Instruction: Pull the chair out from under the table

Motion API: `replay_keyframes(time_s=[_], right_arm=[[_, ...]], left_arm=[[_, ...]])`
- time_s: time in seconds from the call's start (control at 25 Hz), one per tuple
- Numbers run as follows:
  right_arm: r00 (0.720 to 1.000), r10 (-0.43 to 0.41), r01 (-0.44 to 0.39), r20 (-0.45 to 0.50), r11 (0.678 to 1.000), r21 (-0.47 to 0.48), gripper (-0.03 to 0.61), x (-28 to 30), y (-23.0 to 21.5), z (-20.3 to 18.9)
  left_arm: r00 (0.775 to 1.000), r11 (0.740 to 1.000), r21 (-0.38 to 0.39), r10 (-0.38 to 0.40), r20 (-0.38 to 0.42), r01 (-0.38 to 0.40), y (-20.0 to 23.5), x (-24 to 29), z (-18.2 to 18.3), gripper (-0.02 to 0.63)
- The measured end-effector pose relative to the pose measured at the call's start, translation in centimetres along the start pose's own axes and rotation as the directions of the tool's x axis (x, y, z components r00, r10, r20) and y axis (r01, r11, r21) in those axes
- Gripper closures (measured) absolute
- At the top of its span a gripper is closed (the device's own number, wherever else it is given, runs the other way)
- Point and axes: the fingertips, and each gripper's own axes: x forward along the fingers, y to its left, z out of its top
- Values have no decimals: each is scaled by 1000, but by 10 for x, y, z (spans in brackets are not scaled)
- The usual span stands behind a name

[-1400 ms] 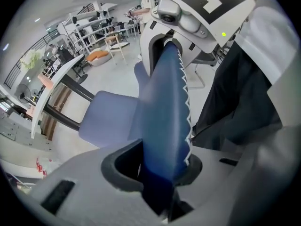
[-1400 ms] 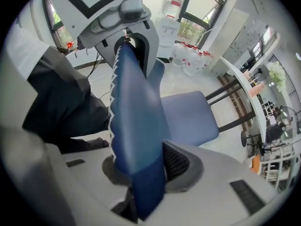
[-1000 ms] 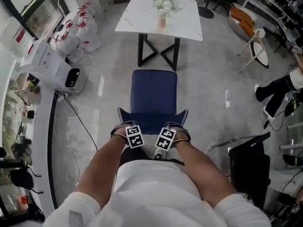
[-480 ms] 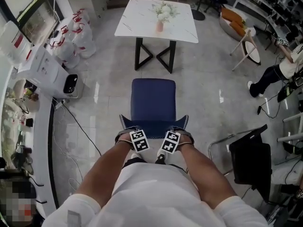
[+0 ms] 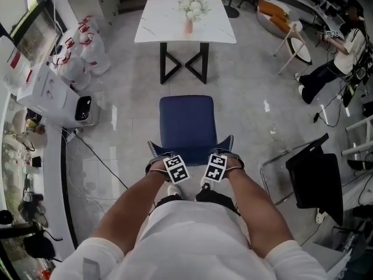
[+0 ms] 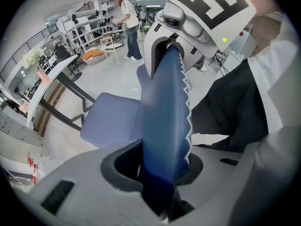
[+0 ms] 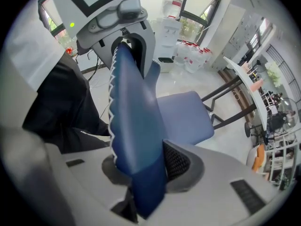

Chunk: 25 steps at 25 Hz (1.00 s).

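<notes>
The blue chair (image 5: 186,121) stands on the floor in front of the white marble table (image 5: 156,27), its seat wholly out from under the top. Its backrest (image 5: 189,146) is nearest me. My left gripper (image 5: 165,158) is shut on the backrest's left part and my right gripper (image 5: 225,158) on its right part, both pointing steeply down. In the left gripper view the blue backrest (image 6: 164,117) is pinched between the jaws of the left gripper (image 6: 162,173). The right gripper view shows the backrest (image 7: 134,121) clamped in the right gripper (image 7: 141,171).
A vase of flowers (image 5: 189,11) stands on the table. A white appliance (image 5: 55,92), bags (image 5: 78,51) and a floor cable (image 5: 99,156) lie left. A black chair (image 5: 317,177) stands right, a wooden chair (image 5: 291,42) and a seated person (image 5: 335,57) farther back.
The chair and both grippers have come back toward me, and the gap between the seat and the table legs has widened. Both grips on the backrest are unchanged.
</notes>
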Motion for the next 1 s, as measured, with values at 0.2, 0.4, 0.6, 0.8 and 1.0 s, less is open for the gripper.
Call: replay_keyframes(time_s=[0.2, 0.4, 0.6, 0.8, 1.0], right_arm=[[1000, 17, -17, -4, 1000, 6, 457, -3, 7, 0], [999, 35, -35, -1, 999, -3, 457, -11, 5, -5], [998, 69, -69, 0, 997, -19, 457, -18, -2, -9], [996, 92, -92, 5, 995, -31, 456, -16, 2, -10], [995, 94, -93, 22, 995, -45, 454, -16, 2, -11]], left_arm=[[1000, 1000, 4, -6, 4, 6, -6, -3, -1, 494], [1000, 1000, -13, -15, 1, 15, -9, -7, 8, 494], [999, 999, -34, -38, -4, 38, -8, -14, 18, 495], [999, 998, -38, -53, -11, 53, -13, -12, 17, 494], [998, 997, -37, -63, -5, 62, -14, -12, 18, 489]])
